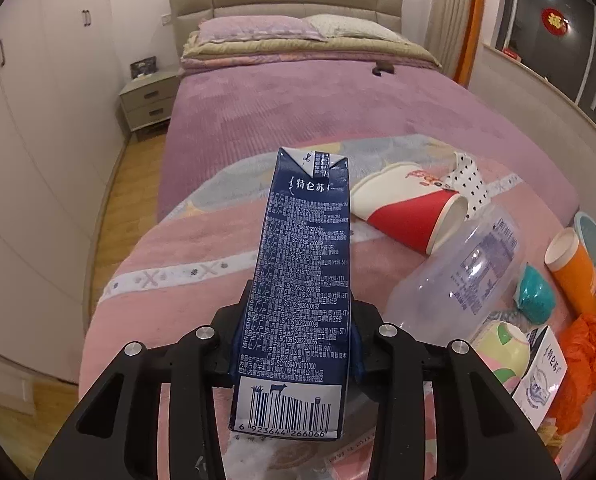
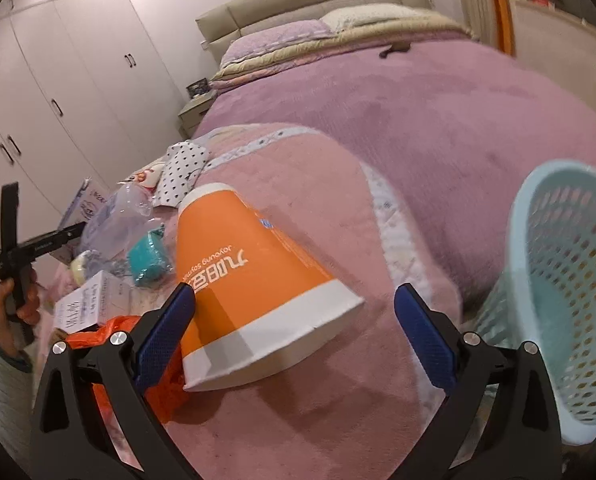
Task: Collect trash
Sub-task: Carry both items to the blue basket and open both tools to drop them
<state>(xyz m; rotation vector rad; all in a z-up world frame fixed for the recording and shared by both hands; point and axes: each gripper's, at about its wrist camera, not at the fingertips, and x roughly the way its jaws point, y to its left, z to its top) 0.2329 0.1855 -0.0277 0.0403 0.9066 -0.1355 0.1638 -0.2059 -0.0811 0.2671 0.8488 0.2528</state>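
Now clamping the dark blue milk carton [image 1: 302,280] in the left gripper [image 1: 298,344], above the pink blanket [image 1: 193,240]; spreading the right gripper [image 2: 293,336] wide around the orange cup [image 2: 249,280] lying there, beside the basket [image 2: 570,280].

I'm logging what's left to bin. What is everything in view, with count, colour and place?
Carton: 1, navy, clamped in left gripper.
Second carton: 1, white, near edge of blanket.
Orange cup: 1, orange and white, on its side between right gripper's open jaws.
Red cup: 1, red and white, on its side.
Bottle: 1, clear, lying beside red cup.
Teal wad: 1, by bottle.
Orange bag: 1, crumpled.
Basket: 1, pale blue, right of orange cup.
Blanket: 1, pink, on bed.
Left gripper: black.
Right gripper: black, blue pads.
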